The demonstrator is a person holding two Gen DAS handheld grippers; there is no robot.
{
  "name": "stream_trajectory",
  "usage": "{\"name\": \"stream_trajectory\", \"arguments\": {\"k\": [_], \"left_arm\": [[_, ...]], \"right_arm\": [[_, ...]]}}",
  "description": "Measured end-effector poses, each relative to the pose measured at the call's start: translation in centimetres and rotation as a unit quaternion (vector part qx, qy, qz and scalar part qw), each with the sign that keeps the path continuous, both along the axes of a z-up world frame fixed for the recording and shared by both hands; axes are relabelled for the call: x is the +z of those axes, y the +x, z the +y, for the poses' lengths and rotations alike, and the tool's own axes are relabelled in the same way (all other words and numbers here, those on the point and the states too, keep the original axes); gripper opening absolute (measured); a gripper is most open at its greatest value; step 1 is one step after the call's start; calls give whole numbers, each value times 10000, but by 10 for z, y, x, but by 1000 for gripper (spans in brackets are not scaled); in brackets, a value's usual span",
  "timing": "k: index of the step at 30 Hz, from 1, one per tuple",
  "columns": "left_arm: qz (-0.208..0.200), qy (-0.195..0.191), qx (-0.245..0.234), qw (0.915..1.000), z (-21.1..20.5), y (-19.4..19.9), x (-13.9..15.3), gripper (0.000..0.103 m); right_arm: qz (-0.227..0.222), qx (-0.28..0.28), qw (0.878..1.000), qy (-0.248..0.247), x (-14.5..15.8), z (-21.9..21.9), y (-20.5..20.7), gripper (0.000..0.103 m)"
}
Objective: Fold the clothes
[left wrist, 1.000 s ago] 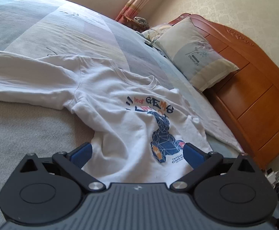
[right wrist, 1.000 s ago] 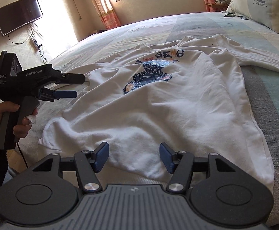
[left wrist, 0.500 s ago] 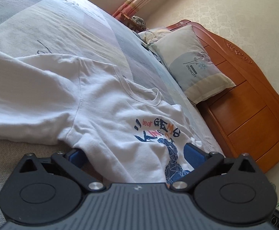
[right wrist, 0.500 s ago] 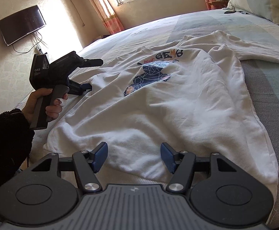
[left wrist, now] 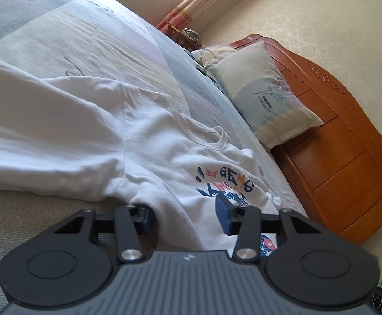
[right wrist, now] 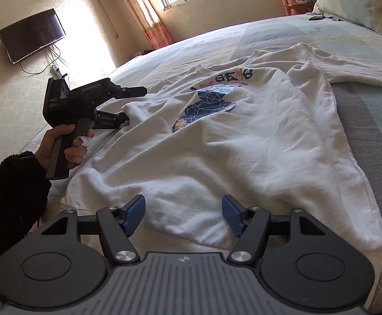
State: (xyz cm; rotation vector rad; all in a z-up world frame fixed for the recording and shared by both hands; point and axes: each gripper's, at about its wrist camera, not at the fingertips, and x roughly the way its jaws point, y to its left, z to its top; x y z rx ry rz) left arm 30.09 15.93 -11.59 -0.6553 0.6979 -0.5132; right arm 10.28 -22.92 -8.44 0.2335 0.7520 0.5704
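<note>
Left tool [left wrist: 184, 216], advanced and just closing, now pinching white sweatshirt [right wrist: 243, 141] edge; right tool [right wrist: 183, 214] half-open, empty.

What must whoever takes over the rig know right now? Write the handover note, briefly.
Left gripper: jaws have just been closing and now pinch a bunch of the white sweatshirt at its side, below the sleeve.
Right gripper: open, jaws have just been opening, over the hem, gripping nothing.
Sweatshirt: print up, spread and rumpled on the bed.
Done: nothing folded yet.
Left: every fold.
</note>
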Motion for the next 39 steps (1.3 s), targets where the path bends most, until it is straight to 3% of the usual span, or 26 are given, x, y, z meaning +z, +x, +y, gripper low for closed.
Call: {"name": "stream_trajectory", "arguments": {"k": [3,7,10,14,17,19,23,25,27,30,33,36,39], "left_arm": [[-150,130,443,9988,10,-1,7,12],[-410,162,995,9941,26,-2,26,11],[-359,846,1147,9891,19,0,33,11],[-193,1573,868,9835,3,-2,38,13],[-273,2035,801,9754,-3,-14,48,25],[-347,2257,808,9702,-5,-22,55,39],[-269,2789,793,9567,-10,-35,65,50],[-77,2871,496,9566,-16,-39,68,65],[129,2728,-46,9620,-25,-45,70,77],[-313,2346,-605,9697,-40,-67,78,82],[-467,2424,-844,9654,-54,-79,81,84],[-351,2574,-744,9628,-55,-81,77,84],[-219,2557,-658,9643,-49,-80,72,84]], "right_arm": [[-3,-14,10000,-33,1,1,-1,71],[-18,-20,9999,-123,2,3,-3,71],[-22,-43,9999,-140,2,3,-4,71],[-17,-78,9997,-215,3,4,-6,71],[3,-137,9995,-276,7,6,-9,72],[-33,-182,9993,-326,10,7,-12,72],[-499,66,9966,-650,24,25,-24,72],[-698,453,9936,-768,32,43,-29,72],[-785,948,9887,-854,39,67,-32,72],[-643,1736,9793,-815,44,108,-35,67],[-713,2226,9694,-743,44,147,-40,66],[-793,2383,9612,-1144,37,180,-45,66],[-647,2235,9621,-1424,23,197,-42,65]]}}
